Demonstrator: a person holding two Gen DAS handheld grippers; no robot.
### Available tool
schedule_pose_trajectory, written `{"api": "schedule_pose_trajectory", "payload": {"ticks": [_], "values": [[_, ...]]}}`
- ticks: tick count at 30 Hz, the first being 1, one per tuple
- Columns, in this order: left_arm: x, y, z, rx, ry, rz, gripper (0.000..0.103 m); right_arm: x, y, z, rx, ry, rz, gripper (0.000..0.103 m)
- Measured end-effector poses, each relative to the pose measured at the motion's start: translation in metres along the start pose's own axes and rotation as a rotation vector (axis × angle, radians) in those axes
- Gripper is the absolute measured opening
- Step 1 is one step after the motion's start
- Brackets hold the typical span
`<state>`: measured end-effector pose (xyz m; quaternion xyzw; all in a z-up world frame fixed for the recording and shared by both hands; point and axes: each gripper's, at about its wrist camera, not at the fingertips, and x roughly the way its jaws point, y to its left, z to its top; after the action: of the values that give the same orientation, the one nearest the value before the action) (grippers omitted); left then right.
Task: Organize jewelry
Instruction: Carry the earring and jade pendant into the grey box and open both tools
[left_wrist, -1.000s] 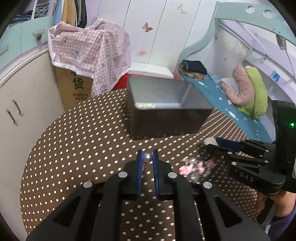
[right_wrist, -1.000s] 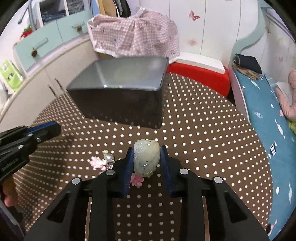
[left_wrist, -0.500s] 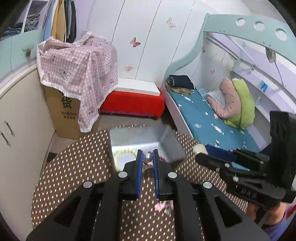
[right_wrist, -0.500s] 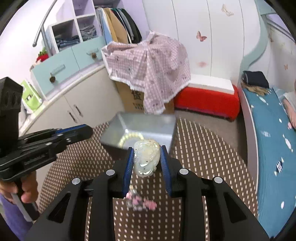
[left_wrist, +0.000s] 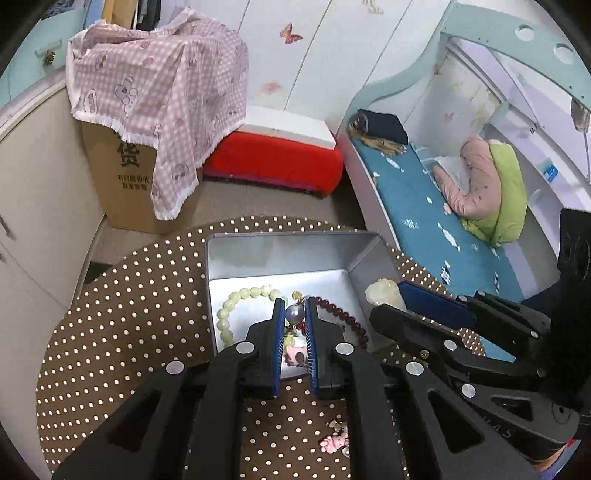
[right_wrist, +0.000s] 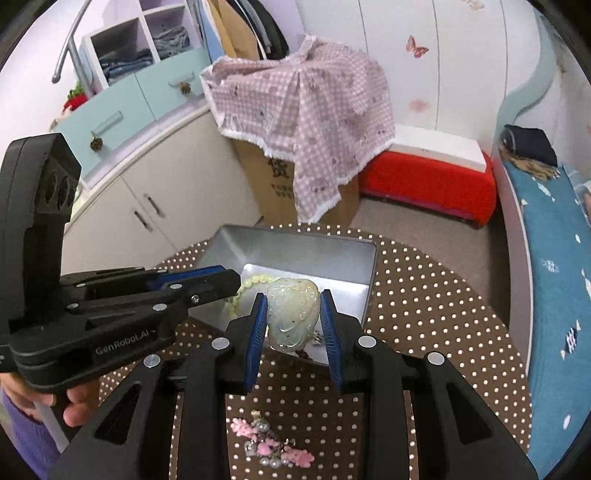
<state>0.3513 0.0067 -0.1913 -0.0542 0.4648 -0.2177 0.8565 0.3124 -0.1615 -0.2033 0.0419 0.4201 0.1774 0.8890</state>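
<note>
A grey metal box (left_wrist: 280, 254) (right_wrist: 295, 247) stands open on the dotted table. It holds a pale green bead bracelet (left_wrist: 227, 310) and a dark red bead bracelet (left_wrist: 347, 317). My left gripper (left_wrist: 294, 314) is shut on a small pearl trinket (left_wrist: 294, 313) and hangs over the box. My right gripper (right_wrist: 293, 314) is shut on a pale jade pendant (right_wrist: 293, 314), also over the box; the pendant shows in the left wrist view (left_wrist: 384, 291). A pink beaded hair clip (right_wrist: 269, 446) (left_wrist: 334, 441) lies on the table in front of the box.
The round table has a brown cloth with white dots (left_wrist: 122, 321) (right_wrist: 436, 317). Behind it stand a cardboard box under a pink checked cloth (left_wrist: 155, 92), a red stool (left_wrist: 273, 162), cabinets (right_wrist: 155, 184) at left and a bed (left_wrist: 424, 206) at right.
Both grippers have moved forward and over the box with their loads, so the box's inside with the bracelets now shows. The pink hair clip stays on the table.
</note>
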Motion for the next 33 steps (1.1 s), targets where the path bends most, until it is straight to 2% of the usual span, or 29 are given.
{"api": "schedule_pose_trajectory", "payload": {"ticks": [5, 7, 8, 20, 22, 29, 33], "values": [[0.004, 0.001, -0.003, -0.008, 0.006, 0.002, 0.011, 0.008, 0.0, -0.001, -0.001, 0.013, 0.002, 0.029], [0.003, 0.002, -0.004, -0.007, 0.005, 0.01, 0.018, 0.011, 0.001, -0.001, -0.001, 0.018, 0.002, 0.029], [0.002, 0.0, -0.005, -0.007, 0.002, 0.013, 0.019, 0.013, 0.001, -0.001, -0.001, 0.021, 0.001, 0.029], [-0.01, -0.003, -0.011, -0.008, -0.018, 0.014, 0.02, 0.014, 0.001, -0.003, 0.021, 0.035, 0.018, 0.03], [-0.013, -0.003, -0.012, -0.01, -0.022, 0.017, 0.029, 0.013, 0.0, -0.003, 0.027, 0.038, 0.024, 0.03], [-0.028, -0.005, -0.015, -0.016, -0.051, 0.018, 0.036, -0.007, 0.001, -0.005, 0.032, 0.006, 0.045, 0.031], [-0.045, -0.01, -0.019, -0.015, -0.09, 0.025, 0.047, -0.032, 0.004, -0.006, 0.01, -0.038, 0.029, 0.031]]}}
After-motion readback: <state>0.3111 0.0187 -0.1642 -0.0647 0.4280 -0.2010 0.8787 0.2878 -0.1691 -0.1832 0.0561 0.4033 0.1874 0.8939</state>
